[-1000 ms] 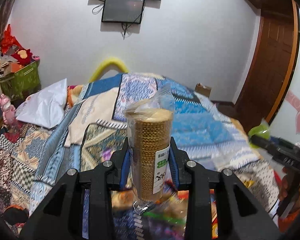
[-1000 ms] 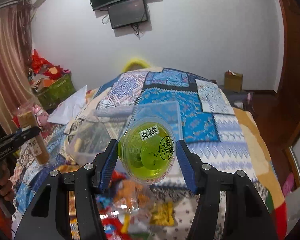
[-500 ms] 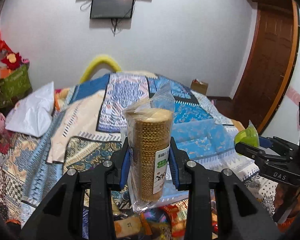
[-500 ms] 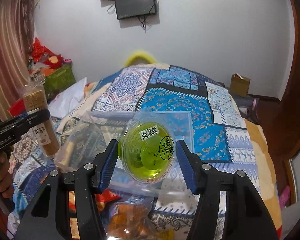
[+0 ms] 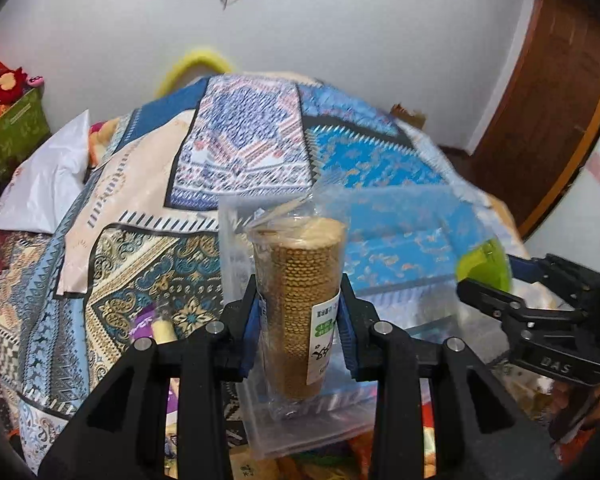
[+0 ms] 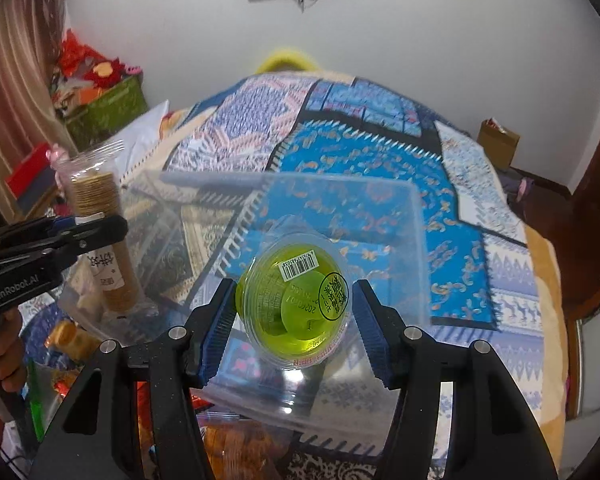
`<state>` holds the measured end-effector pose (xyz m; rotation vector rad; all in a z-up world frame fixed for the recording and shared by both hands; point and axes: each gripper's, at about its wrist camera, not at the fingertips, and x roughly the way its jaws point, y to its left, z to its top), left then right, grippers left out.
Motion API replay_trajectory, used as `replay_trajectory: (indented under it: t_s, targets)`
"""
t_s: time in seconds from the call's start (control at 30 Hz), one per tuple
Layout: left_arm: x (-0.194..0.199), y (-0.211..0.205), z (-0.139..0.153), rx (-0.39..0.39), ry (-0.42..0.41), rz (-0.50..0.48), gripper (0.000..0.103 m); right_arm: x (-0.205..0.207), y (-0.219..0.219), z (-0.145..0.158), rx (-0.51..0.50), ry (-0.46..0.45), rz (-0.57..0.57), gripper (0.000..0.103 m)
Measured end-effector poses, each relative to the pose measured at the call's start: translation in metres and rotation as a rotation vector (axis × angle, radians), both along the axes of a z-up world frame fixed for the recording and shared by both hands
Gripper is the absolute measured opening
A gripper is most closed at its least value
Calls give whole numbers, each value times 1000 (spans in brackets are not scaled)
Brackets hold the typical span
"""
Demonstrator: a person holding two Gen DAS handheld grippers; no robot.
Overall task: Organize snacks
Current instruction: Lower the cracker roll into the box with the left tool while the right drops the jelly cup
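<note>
1. In the right wrist view, a green box [image 6: 106, 114] heaped with red toys sits at the upper left of the frame, against the white wall.
2. Just below it, at the left edge, the left gripper [image 6: 96, 232] clamps the cracker sleeve [image 6: 102, 236] around its middle; the sleeve stands nearly upright, its lower end down inside the left end of the clear plastic bin [image 6: 418, 248].
3. The bin fills the frame's centre and rests on the patterned quilt [image 6: 452, 208].
4. At lower centre, the right gripper [image 6: 294, 320] has its blue pads pinching the green jelly cup [image 6: 294, 308] from both sides, with the barcoded lid facing the camera, above the bin's open top.
5. Loose snack packets [image 6: 68, 336] lie at the lower left, in front of the bin.
6. In the left wrist view, a white pillow [image 5: 48, 184] lies at mid left.
7. At centre, the same sleeve [image 5: 300, 312] is squeezed between the left gripper's [image 5: 300, 336] jaws.
8. At right, the other gripper [image 5: 500, 280] carries the cup [image 5: 486, 264] over the bin [image 5: 236, 232].
</note>
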<state>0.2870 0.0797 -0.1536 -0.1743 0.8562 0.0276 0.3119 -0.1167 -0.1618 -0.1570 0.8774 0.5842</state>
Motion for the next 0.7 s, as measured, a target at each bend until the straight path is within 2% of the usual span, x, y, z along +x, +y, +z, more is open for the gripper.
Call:
replay_trajectory:
  t_s: [0.2, 0.3, 0.37, 0.47, 0.7]
  targets:
    - [5, 2, -5, -1, 26, -6, 35, 3, 4, -12, -16, 35, 1, 55]
    - [7, 1, -5, 6, 38, 0, 41, 4, 7, -15, -57, 25, -6, 56]
    - [5, 1, -3, 5, 32, 2, 50, 3, 8, -16, -74, 19, -1, 56]
    - [-1, -1, 4, 5, 14, 2, 55, -2, 8, -10, -79, -6, 7, 57]
    - [-26, -1, 31, 14, -46, 1, 55, -15, 0, 13, -51, -51, -3, 60]
